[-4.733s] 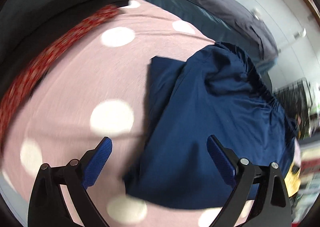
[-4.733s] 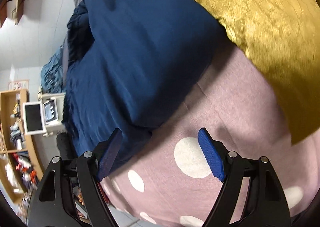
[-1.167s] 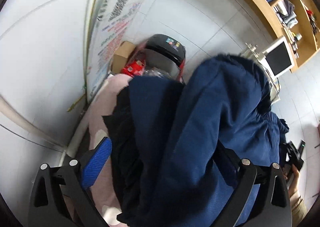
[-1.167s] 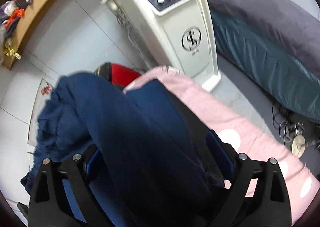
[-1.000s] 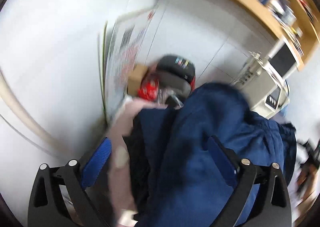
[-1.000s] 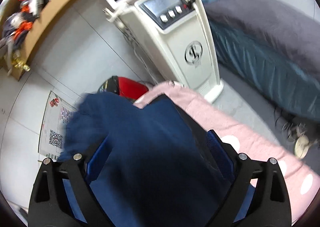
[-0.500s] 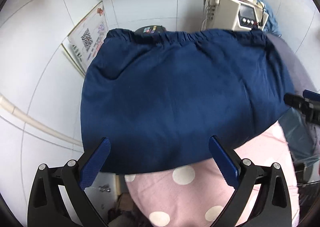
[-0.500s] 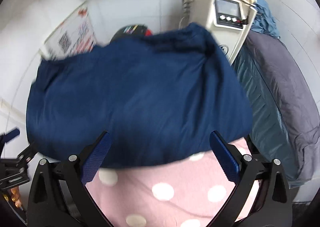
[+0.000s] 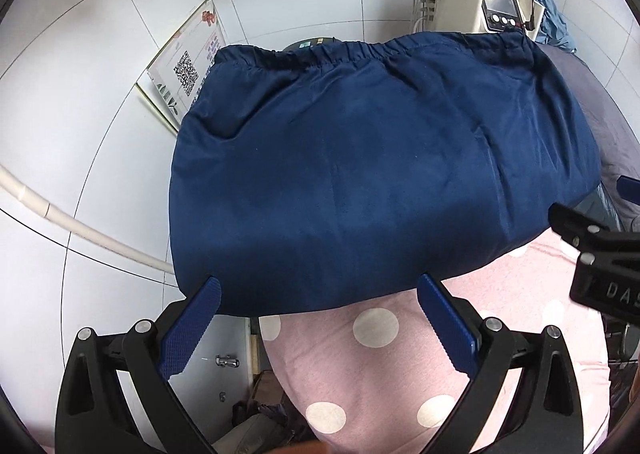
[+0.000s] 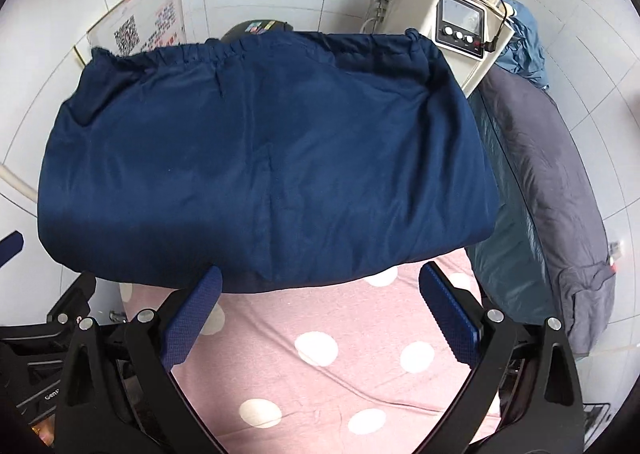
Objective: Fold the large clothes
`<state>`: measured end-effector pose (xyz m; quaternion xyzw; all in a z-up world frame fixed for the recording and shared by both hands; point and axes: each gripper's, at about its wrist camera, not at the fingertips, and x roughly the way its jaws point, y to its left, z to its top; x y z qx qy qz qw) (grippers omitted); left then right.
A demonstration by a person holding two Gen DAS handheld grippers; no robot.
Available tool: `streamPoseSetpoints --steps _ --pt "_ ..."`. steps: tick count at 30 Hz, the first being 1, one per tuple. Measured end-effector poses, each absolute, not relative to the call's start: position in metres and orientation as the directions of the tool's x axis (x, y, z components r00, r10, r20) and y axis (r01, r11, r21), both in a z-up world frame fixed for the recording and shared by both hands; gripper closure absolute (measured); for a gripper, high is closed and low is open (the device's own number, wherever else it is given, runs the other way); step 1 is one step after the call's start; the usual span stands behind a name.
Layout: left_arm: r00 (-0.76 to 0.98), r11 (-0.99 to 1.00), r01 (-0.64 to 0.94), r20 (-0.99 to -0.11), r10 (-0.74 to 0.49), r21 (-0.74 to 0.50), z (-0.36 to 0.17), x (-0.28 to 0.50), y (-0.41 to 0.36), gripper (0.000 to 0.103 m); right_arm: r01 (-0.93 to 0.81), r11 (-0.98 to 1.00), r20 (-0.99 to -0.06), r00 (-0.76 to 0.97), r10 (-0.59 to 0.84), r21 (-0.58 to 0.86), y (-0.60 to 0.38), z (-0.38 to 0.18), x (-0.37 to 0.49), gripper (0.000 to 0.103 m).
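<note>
Item: one navy garment (image 9: pixel 372 182), large, plain dark blue, soft matte cloth. I see it folded into a broad, roughly rectangular bundle, lying flat across the far end of the pink polka-dot cover (image 9: pixel 360 370). Its gathered elastic waistband (image 9: pixel 360 52) runs along the far edge, puckered, one end slightly ruffled. The near edge is a smooth rounded fold lying on the cover. Both side ends overhang the cover's left and right edges. Faint vertical creases cross the upper face; a shallow pocket-like dent sits near the far left corner.

Matt navy cloth garment (image 9: pixel 380 174), soft pink dotted fabric cover (image 9: pixel 380 382), glossy wall tiles (image 9: pixel 80 74)
</note>
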<state>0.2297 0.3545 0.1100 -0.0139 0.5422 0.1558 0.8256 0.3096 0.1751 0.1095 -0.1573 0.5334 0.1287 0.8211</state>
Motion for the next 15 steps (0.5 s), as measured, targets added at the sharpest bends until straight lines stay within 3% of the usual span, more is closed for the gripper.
streamPoseSetpoints --steps 15 --pt "0.343 0.960 -0.257 -0.918 0.199 0.112 0.1029 0.2370 0.3538 0.006 -0.378 0.911 -0.910 0.415 0.006 -0.166 0.1792 0.1097 0.3091 0.006"
